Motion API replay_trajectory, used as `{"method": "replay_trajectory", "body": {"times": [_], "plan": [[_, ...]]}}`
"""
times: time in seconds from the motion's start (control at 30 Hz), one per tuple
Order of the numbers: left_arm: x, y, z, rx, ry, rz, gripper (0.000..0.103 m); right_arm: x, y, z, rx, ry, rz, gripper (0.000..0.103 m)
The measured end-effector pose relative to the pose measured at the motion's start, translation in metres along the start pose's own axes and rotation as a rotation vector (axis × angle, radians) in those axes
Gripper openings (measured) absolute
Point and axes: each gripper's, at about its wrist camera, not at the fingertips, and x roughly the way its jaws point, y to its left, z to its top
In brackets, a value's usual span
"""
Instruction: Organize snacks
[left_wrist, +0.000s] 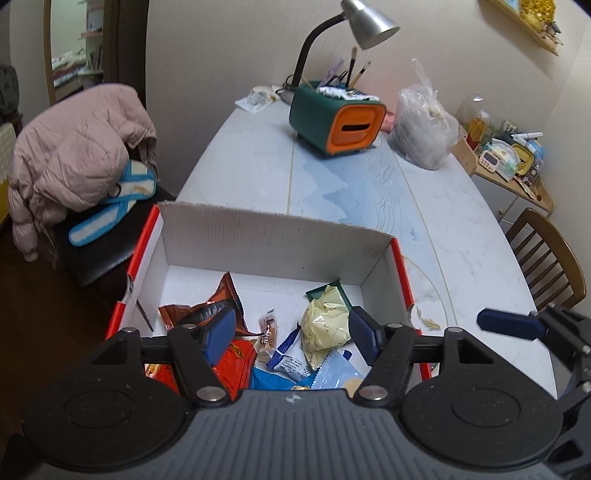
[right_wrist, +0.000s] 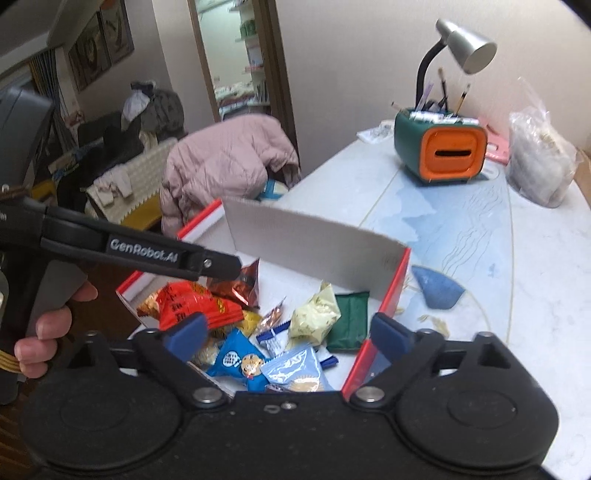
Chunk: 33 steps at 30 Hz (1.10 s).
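Observation:
A red-and-white cardboard box (left_wrist: 273, 236) stands on the table and holds several snack packets: a brown packet (left_wrist: 221, 299), a pale yellow packet (left_wrist: 325, 321), a red packet (left_wrist: 240, 365) and blue ones (left_wrist: 291, 365). My left gripper (left_wrist: 291, 336) is open and empty above the box. The box also shows in the right wrist view (right_wrist: 314, 240), with a red packet (right_wrist: 192, 302), a yellow packet (right_wrist: 314, 317), a green packet (right_wrist: 349, 317) and a blue packet (right_wrist: 236, 358). My right gripper (right_wrist: 288, 332) is open and empty over the box's right side. The left gripper's arm (right_wrist: 147, 251) reaches in from the left.
A green and orange pen holder (left_wrist: 336, 122), a desk lamp (left_wrist: 365, 22) and a plastic bag (left_wrist: 424, 129) stand at the table's far end. A chair with a pink jacket (left_wrist: 77, 147) is left of the table, a wooden chair (left_wrist: 546, 258) right. A blue scrap (right_wrist: 436, 288) lies beside the box.

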Motion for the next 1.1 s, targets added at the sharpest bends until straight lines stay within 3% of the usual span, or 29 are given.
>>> {"method": "replay_trajectory", "body": {"times": [0.13, 0.27, 0.5, 0.6, 0.8, 1.1], "plan": [[-0.013, -0.003, -0.004, 0.011, -0.027, 0.005, 0.070, -0.014, -0.001, 0.000, -0.005, -0.037, -0.004, 0.100], [-0.025, -0.004, -0.008, 0.021, -0.059, 0.008, 0.079, -0.027, 0.000, -0.002, -0.020, -0.071, -0.016, 0.102], [-0.046, -0.009, -0.020, 0.053, -0.109, 0.007, 0.081, -0.041, -0.001, -0.006, -0.010, -0.110, -0.047, 0.103], [-0.053, -0.011, -0.026, 0.065, -0.127, -0.004, 0.090, -0.044, -0.005, -0.009, 0.020, -0.126, -0.056, 0.103], [-0.064, -0.016, -0.038, 0.080, -0.140, -0.023, 0.090, -0.051, -0.013, -0.016, 0.086, -0.164, -0.064, 0.103], [-0.070, -0.014, -0.045, 0.052, -0.151, -0.013, 0.090, -0.056, -0.005, -0.024, 0.085, -0.203, -0.096, 0.103]]}}
